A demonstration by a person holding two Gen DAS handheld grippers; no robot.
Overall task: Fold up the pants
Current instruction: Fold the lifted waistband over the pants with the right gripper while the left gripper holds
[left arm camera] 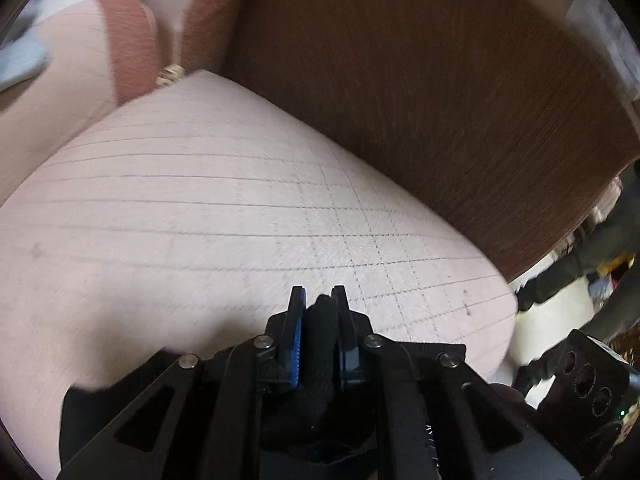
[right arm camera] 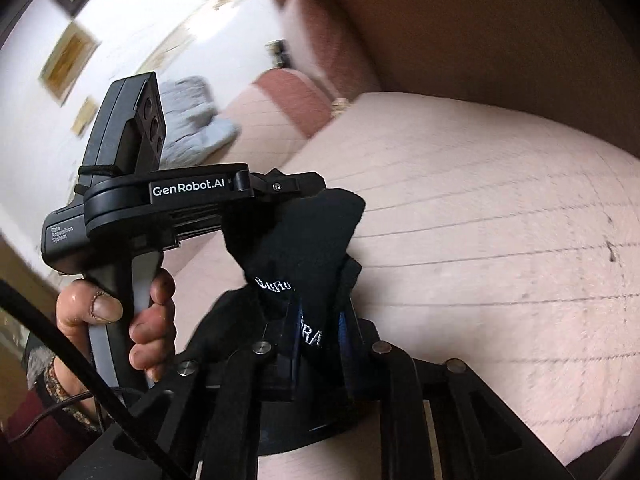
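Note:
The black pants (left arm camera: pixel 320 320) are pinched between the fingers of my left gripper (left arm camera: pixel 319 300), which is shut on the fabric above the pink checked bed cover (left arm camera: pixel 200 208). In the right wrist view my right gripper (right arm camera: pixel 320 320) is shut on another part of the black pants (right arm camera: pixel 296 236), where white embroidered lettering shows. The left gripper's body (right arm camera: pixel 160 196), held by a hand (right arm camera: pixel 116 312), sits just left of it and also grips that bunched cloth. Most of the pants hang below, out of sight.
A brown wooden headboard (left arm camera: pixel 420 80) stands behind the bed. A pink and red bolster (left arm camera: pixel 120 40) lies at the far left. A grey folded cloth (right arm camera: pixel 196 120) lies on another pink surface. Dark items (left arm camera: pixel 592 264) lie off the bed's right edge.

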